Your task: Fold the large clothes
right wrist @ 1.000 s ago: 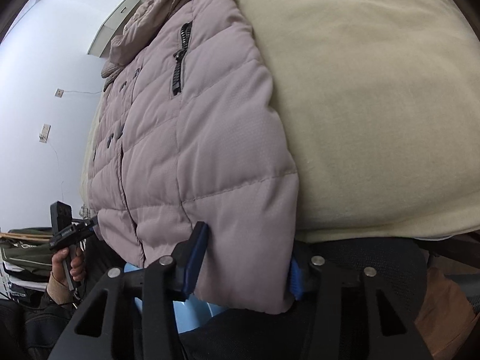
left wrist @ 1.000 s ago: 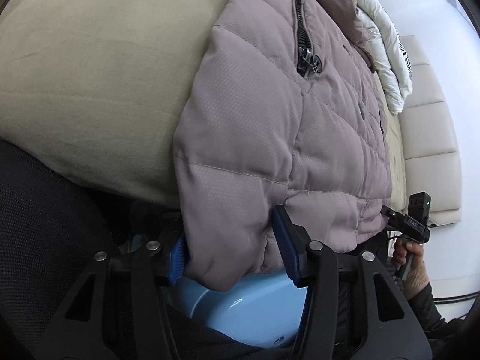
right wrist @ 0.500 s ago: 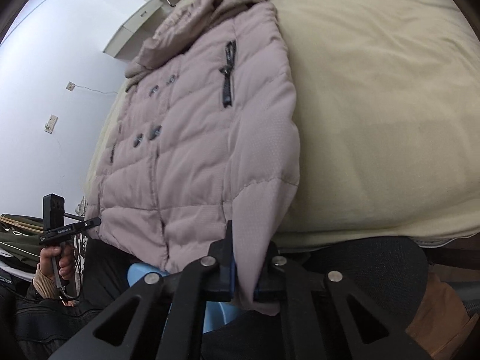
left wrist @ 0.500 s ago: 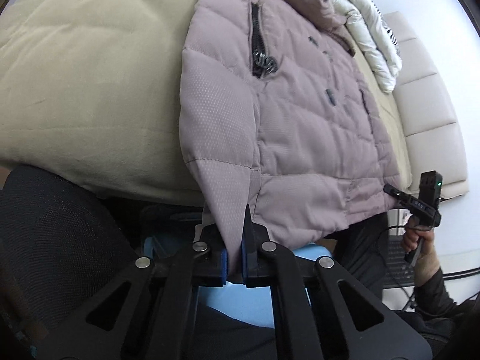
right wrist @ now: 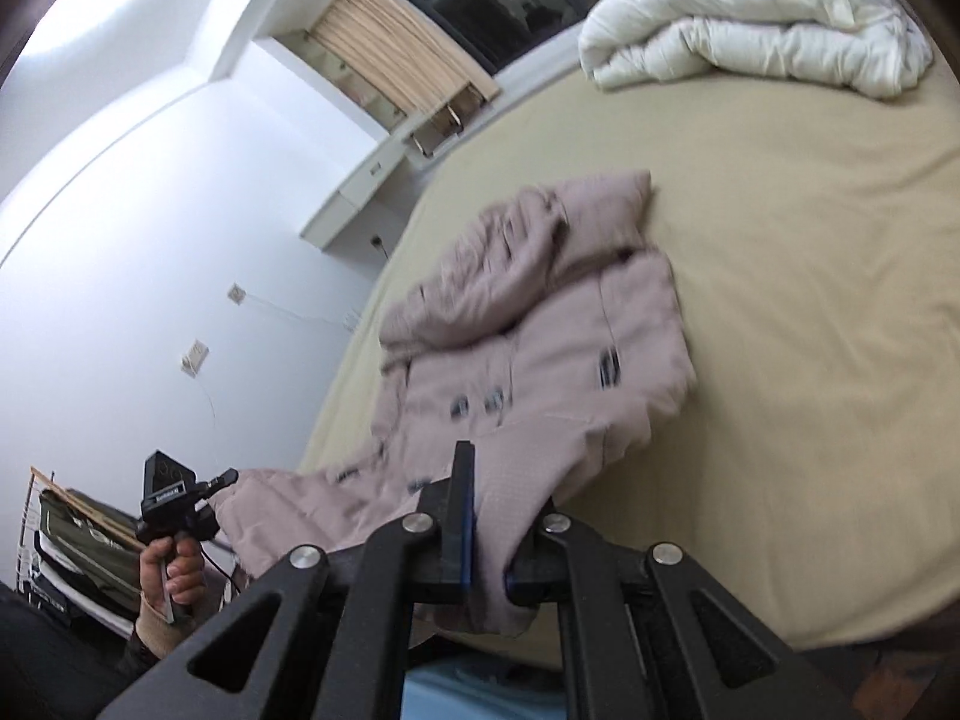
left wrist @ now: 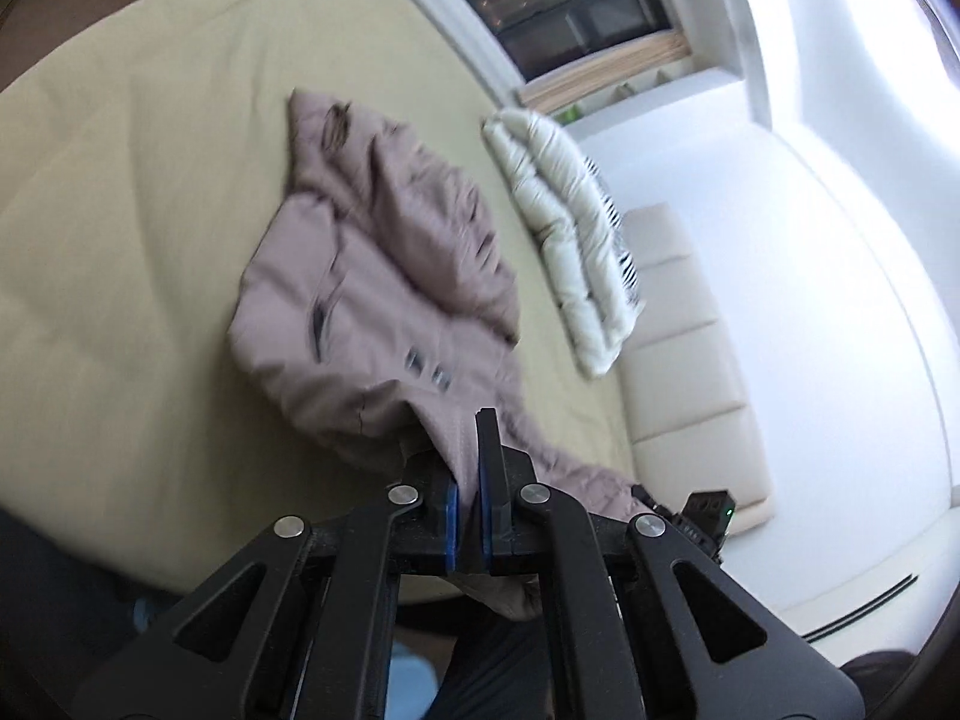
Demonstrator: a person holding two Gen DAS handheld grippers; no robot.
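Left gripper (left wrist: 469, 498): jaws closed tight on the hem of the jacket (left wrist: 384, 276), cloth pinched between the blue pads (left wrist: 451, 510). One second ago they stood wide apart around that hem; half a second ago they had just shut.

Right gripper (right wrist: 486, 531): likewise clamped on the jacket (right wrist: 540, 348) hem at its other bottom corner, fabric bunched between the jaws. It too was spread open a second ago.

Jacket: mauve quilted puffer on the bed (left wrist: 120, 180). Collar end lies on the sheet toward 11 o'clock in the left view and 1 o'clock in the right view; the hem end rises off the bed to both tools at 6 o'clock.

What changed: both wrists have lifted and swung forward. The jacket, which filled each view and hung over the bed edge, now looks small and far up the bed, with a hump in its middle. The frames are blurred by motion, so buttons and zip are only smears.

Meaning: judged from this, the bottom-to-top fold is under way, with the hem being carried toward the collar.

Still to do: lay the hem down by the collar, release, smooth.

Risk: the padded cloth may slide or bunch unevenly if the two corners do not travel together.

Duvet (right wrist: 756, 18): white, rolled, at 1 o'clock in both views, well apart from the jacket.
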